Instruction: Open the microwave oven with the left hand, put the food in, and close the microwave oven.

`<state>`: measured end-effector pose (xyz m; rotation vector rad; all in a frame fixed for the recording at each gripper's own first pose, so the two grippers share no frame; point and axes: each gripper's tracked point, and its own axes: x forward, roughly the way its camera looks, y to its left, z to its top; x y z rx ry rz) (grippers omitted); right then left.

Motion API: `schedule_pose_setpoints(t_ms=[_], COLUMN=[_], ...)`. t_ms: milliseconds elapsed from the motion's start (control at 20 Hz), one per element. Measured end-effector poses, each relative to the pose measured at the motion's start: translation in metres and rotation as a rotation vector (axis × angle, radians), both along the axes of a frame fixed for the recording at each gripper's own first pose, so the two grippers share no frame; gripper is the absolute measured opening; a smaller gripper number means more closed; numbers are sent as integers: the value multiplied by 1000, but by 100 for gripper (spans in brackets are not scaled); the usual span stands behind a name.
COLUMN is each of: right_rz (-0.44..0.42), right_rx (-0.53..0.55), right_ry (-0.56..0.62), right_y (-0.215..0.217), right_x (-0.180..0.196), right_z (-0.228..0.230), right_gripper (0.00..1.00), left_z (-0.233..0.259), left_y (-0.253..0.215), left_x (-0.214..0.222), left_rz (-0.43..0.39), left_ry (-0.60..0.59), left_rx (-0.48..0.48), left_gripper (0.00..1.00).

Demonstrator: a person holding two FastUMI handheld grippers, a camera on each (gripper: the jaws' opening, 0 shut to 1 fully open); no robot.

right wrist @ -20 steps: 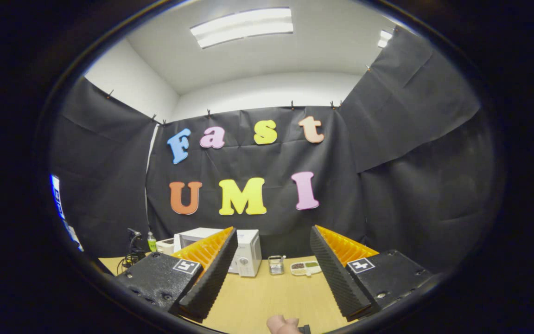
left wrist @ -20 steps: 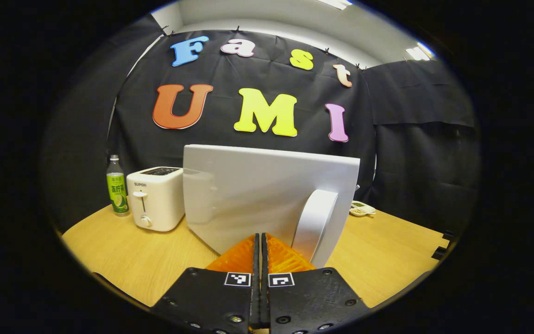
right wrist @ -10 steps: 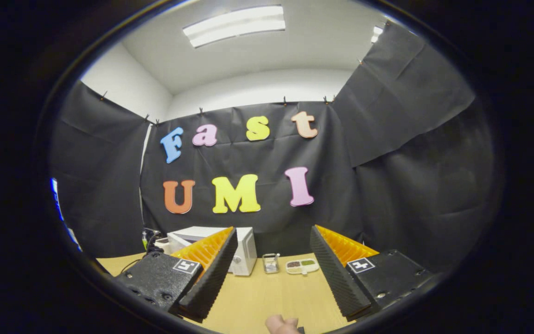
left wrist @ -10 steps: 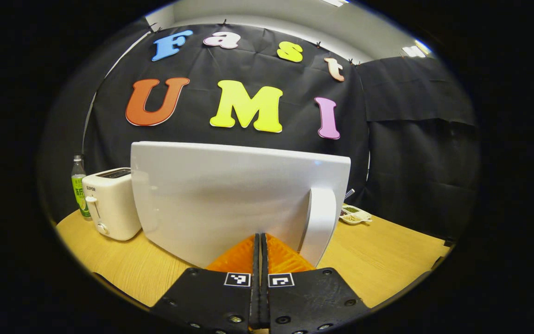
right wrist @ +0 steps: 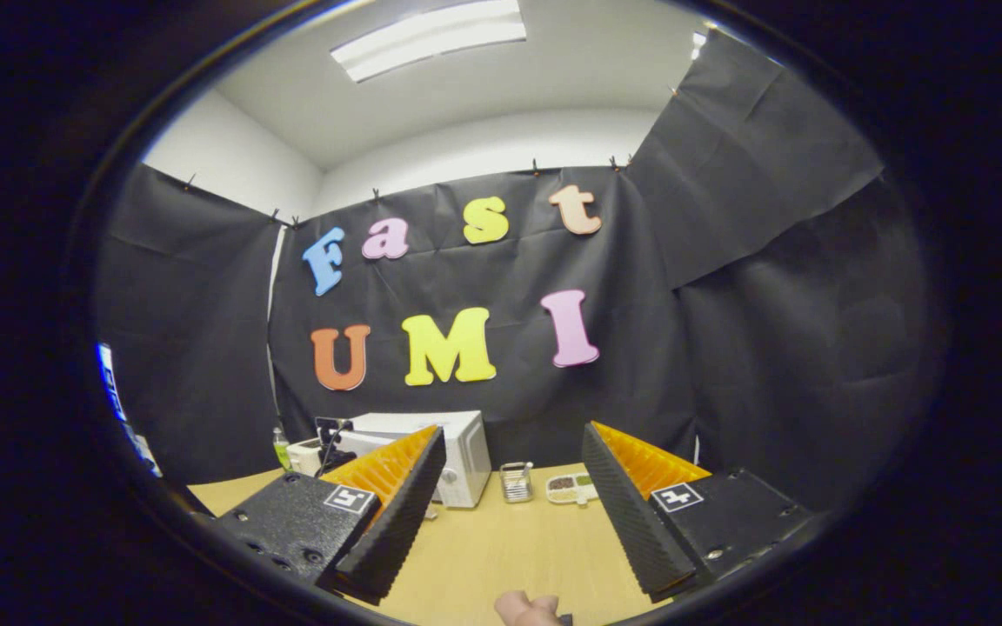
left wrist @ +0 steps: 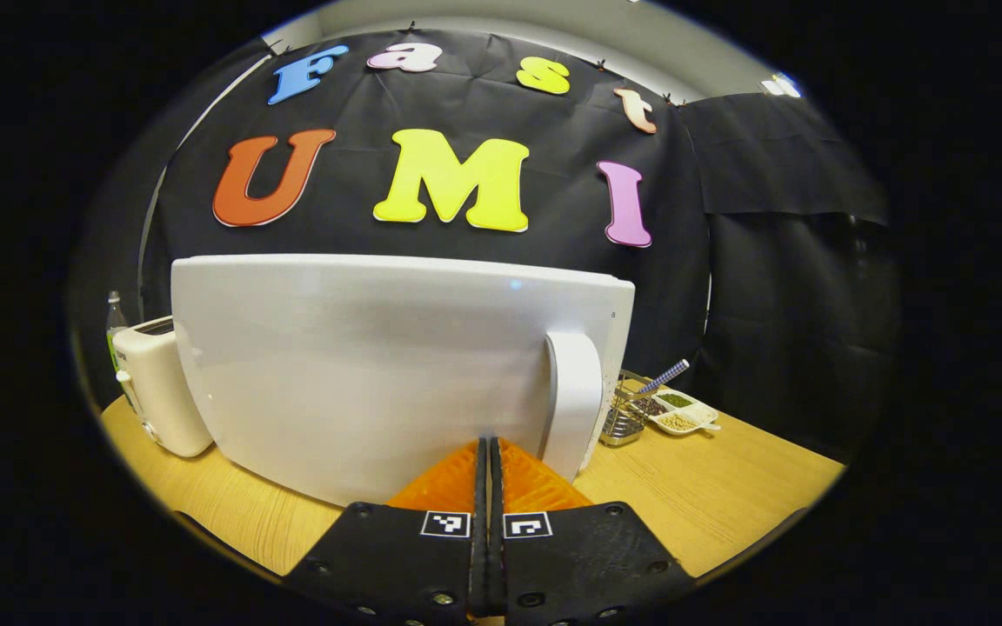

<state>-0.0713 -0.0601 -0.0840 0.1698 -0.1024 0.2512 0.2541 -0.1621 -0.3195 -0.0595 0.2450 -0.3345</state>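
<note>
Door [left wrist: 362,365] of the microwave fills the middle of the left gripper view, a broad white panel standing straight ahead of the left gripper [left wrist: 488,452], whose orange fingers are pressed together with nothing between them. Their tips come right up to the lower edge of the panel; whether they touch it cannot be told. The handle [left wrist: 572,400] is a white vertical bar, its long axis running up and down, just to the right of the fingertips. To the left of the door stands a toaster [left wrist: 153,391], and to the right a wire holder [left wrist: 627,413] and a small dish of seeds [left wrist: 679,419] sit on the wooden table [left wrist: 727,487]. I judge that the closing push turns on this: the door lies dead ahead of the closed fingers, so a forward press near the handle side should swing it home (the hinge looks to be on the far left). In the right gripper view the right gripper [right wrist: 510,513] hangs wide open and empty, well back from the microwave [right wrist: 436,443], which sits far off on the table to the left of centre. A fingertip [right wrist: 525,607] shows at the bottom edge. The left gripper is clearly the nearer one. The food cannot be seen from here.
</note>
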Motion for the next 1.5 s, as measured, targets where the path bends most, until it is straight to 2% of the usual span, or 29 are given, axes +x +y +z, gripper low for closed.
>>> schedule_pose_setpoints(t_ms=[50,100,350,450,550,600,650,700,800,850,900,950,1000,1100,1150,1200,1300,1350,1400,1450,1500], right_rz=[2,-3,-21,-29,-42,-45,-51,-57,-65,-75,-84,-87,-87,-80,-75,-69,-65,-64,-64,-63,-60], right_rx=[2,0,6,14,16,19,19,16,8,2,-5,-8,-9,-1,3,6,8,8,8,5,2], right_ry=[0,2,39,52,61,63,65,70,77,83,90,94,99,105,107,107,104,100,97,94,93], right_y=[0,-2,-3,-5,-6,-5,-5,-4,-3,-3,-2,0,2,10,24,28,35,40,43,48,53], right_x=[2,4,8,8,6,6,5,5,3,4,5,3,3,1,0,-3,-6,-10,-13,-17,-20], right_z=[0,0,-10,-12,-14,-15,-15,-15,-17,-18,-19,-21,-21,-20,-35,-33,-31,-28,-26,-23,-21], right_gripper=[91,100,100,100,100,91,100,100,100,91,90,100,91,91,100,100,100,91,91,100,100], left_z=[0,0,-3,-3,-7,-9,-9,-7,-2,3,11,17,25,46,55,64,87,95,103,120,130], left_y=[-4,-5,-7,-12,-9,-8,-2,7,7,10,16,22,30,51,60,67,85,93,102,111,114], left_x=[7,14,50,48,49,48,47,45,36,29,20,11,1,-22,-36,-48,-76,-88,-97,-114,-128], left_rz=[4,10,46,28,29,35,62,96,87,90,93,99,111,148,163,183,219,242,268,283,284], left_ry=[5,7,18,37,44,56,60,54,50,41,30,23,17,-4,0,-2,-4,-13,-25,-44,-60], left_rx=[-6,-4,59,32,63,68,83,104,94,95,95,96,101,109,107,99,97,100,110,116,118], left_gripper=[0,0,0,0,0,0,1,0,0,0,0,0,0,0,0,0,23,65,79,95,95])
